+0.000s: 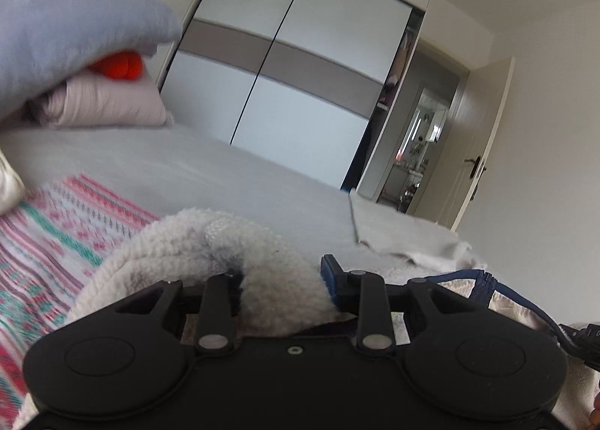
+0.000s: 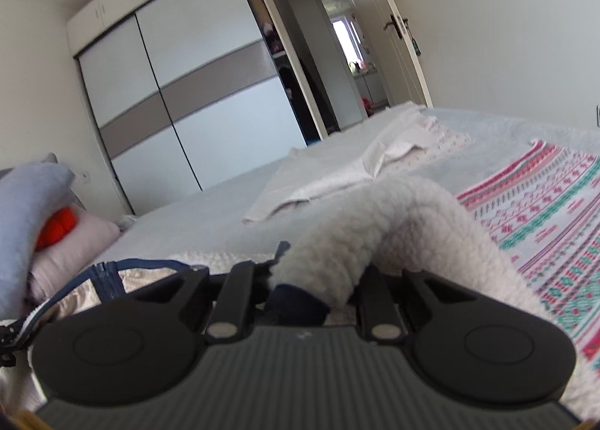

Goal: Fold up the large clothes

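The left gripper is clenched on a fold of the fleece-lined jacket, low in the frame's centre. The right gripper grasps another fold of the same jacket, whose navy zipper trails at lower left. The jacket lies on the grey bed, beside a patterned blanket and a folded white cloth.

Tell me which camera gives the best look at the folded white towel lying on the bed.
The right wrist view: the folded white towel lies whole across the grey bed, its layers and edges plain. The left wrist view catches only one corner of it near the bed's far edge, behind the fleece garment in the left claw.
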`<state>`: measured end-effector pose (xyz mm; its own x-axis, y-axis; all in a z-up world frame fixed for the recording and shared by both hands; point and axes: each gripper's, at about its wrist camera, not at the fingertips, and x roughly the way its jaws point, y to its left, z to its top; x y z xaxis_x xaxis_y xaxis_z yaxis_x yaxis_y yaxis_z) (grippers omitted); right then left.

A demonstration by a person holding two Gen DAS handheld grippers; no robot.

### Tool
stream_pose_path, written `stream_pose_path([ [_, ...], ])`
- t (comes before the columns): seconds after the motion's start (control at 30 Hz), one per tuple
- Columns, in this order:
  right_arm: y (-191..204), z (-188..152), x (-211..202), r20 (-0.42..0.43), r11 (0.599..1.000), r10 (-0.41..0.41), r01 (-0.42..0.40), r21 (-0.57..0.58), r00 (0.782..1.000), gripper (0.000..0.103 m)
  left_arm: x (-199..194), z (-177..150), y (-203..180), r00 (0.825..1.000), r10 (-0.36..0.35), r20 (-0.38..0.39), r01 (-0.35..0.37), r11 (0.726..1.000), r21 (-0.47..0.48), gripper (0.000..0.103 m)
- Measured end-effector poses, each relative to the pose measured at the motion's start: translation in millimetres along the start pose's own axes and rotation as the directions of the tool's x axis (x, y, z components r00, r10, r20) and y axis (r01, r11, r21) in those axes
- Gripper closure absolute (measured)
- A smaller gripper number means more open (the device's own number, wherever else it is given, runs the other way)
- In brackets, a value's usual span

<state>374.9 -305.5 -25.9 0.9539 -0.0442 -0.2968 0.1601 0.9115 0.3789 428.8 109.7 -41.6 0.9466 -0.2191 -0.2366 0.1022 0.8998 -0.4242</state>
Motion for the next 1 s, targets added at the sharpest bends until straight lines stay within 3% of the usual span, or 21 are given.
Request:
stream_pose_path([
  [0.1, -32.7, -12.7, 27.5, -0.098, 0.989, 0.026, -0.011, 0.15, 0.995, 0.088, 31.7, -7.9, 27.8, 0.993, -0.02, -0.12, 0.001, 0.988, -0.151, 0.071],
  [0.2, -65.4, -10.9, 33.9, -0.132, 0.94, 0.122, -0.072, 0.335, 0.984, 0.09, 41.1, -7.7, 45.9, 0.984, -0.087, -0.155, 0.041, 0.96, -0.278, 0.07],
  [0.4, -75.5, 18.6, 44.6, -0.258, 0.935, 0.2, -0.105, 0.338, 0.945, 0.088, 34.5, -3.0, 55.2, 0.969, -0.201, -0.143, 0.134, 0.914, -0.383, 0.065],
  [0.47, -77.4, 26.9, 43.4, -0.28, 0.926, 0.225, -0.116, 0.358, 0.933, 0.088, 29.5, 2.1, 64.7, 0.957, -0.271, -0.099, 0.199, 0.868, -0.456, 0.058],
  [0.57, -89.7, 36.6, 40.8, -0.247, 0.85, 0.308, -0.149, 0.506, 0.919, 0.084, 23.6, 9.8, 78.9, 0.944, -0.326, -0.051, 0.237, 0.778, -0.582, 0.053],
  [0.67, -91.8, 45.8, 44.1, -0.239, 0.804, 0.323, -0.133, 0.58, 0.916, 0.08, 16.7, 18.2, 82.1, 0.943, -0.33, -0.035, 0.243, 0.759, -0.604, 0.05],
  [0.73, -89.4, 51.3, 48.1, -0.246, 0.788, 0.307, -0.101, 0.607, 0.92, 0.078, 8.2, 24.9, 82.7, 0.951, -0.31, -0.005, 0.247, 0.766, -0.593, 0.039],
  [0.77, -88.7, 52.3, 48.2, -0.241, 0.769, 0.31, -0.093, 0.633, 0.919, 0.072, 0.9, 30.4, 82.7, 0.958, -0.286, 0.024, 0.248, 0.783, -0.57, 0.035],
  [0.8, -90.0, 55.7, 53.7, -0.228, 0.739, 0.318, -0.09, 0.667, 0.92, 0.068, -6.8, 36.2, 81.1, 0.965, -0.256, 0.051, 0.243, 0.81, -0.534, 0.024],
  [0.87, -87.5, 61.4, 51.0, -0.173, 0.702, 0.31, -0.103, 0.705, 0.935, 0.042, -19.4, 48.7, 77.2, 0.975, -0.211, 0.072, 0.221, 0.872, -0.436, 0.018],
  [0.9, -82.6, 67.4, 46.9, -0.132, 0.713, 0.284, -0.117, 0.691, 0.95, 0.037, -20.1, 55.5, 75.4, 0.983, -0.18, 0.027, 0.177, 0.91, -0.375, 0.018],
  [0.93, -73.5, 75.4, 42.1, -0.121, 0.761, 0.245, -0.114, 0.639, 0.962, 0.028, -18.1, 59.9, 73.8, 0.988, -0.152, -0.031, 0.134, 0.936, -0.326, 0.018],
  [1.0, -41.7, 88.6, 34.7, -0.151, 0.894, 0.157, -0.076, 0.441, 0.976, 0.024, -12.8, 58.6, 76.2, 0.986, -0.143, -0.086, 0.115, 0.955, -0.273, 0.018],
])
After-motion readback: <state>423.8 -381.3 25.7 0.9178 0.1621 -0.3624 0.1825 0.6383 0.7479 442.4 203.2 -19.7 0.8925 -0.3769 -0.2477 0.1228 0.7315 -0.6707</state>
